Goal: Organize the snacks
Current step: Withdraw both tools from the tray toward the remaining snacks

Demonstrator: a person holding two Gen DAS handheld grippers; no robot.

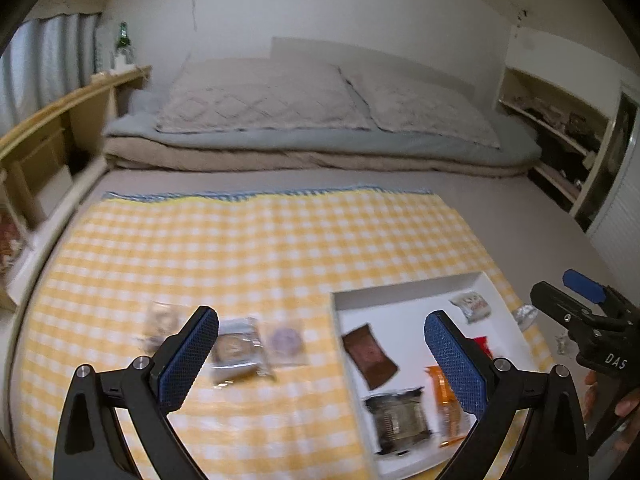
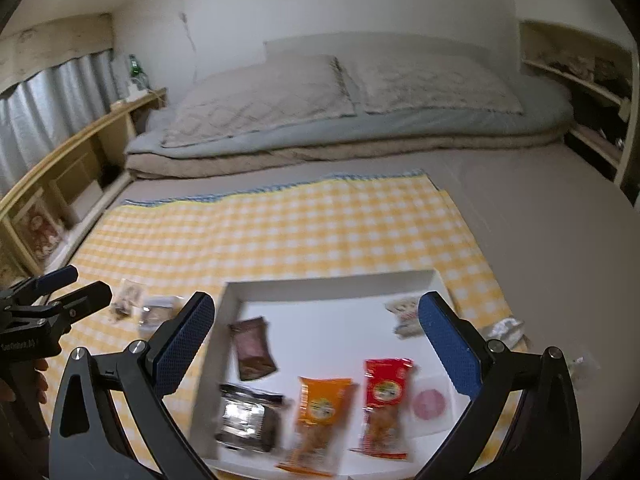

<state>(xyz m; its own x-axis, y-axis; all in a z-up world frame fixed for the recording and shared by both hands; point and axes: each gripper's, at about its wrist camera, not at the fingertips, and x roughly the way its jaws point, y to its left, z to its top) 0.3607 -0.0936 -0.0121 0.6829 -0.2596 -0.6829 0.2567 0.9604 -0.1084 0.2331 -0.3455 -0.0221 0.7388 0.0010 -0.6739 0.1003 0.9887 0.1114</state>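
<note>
A white tray point(image 2: 332, 280) lies on a yellow checked cloth point(image 2: 280, 224) and holds a brown packet point(image 2: 252, 346), a dark foil packet point(image 2: 248, 420), an orange packet point(image 2: 320, 416), a red packet point(image 2: 386, 392), a pink round-print sachet point(image 2: 430, 402) and a white wrapper point(image 2: 404, 312). My right gripper point(image 2: 316, 344) is open and empty above the tray. My left gripper point(image 1: 320, 356) is open and empty above the tray's left edge point(image 1: 340, 344). Three clear-wrapped snacks point(image 1: 236, 350) lie on the cloth left of the tray.
A crumpled silver wrapper point(image 2: 502, 328) lies just right of the tray. Folded bedding and pillows point(image 2: 320, 92) fill the back. Wooden shelves point(image 2: 60, 176) stand at the left, open shelves point(image 2: 580, 92) at the right.
</note>
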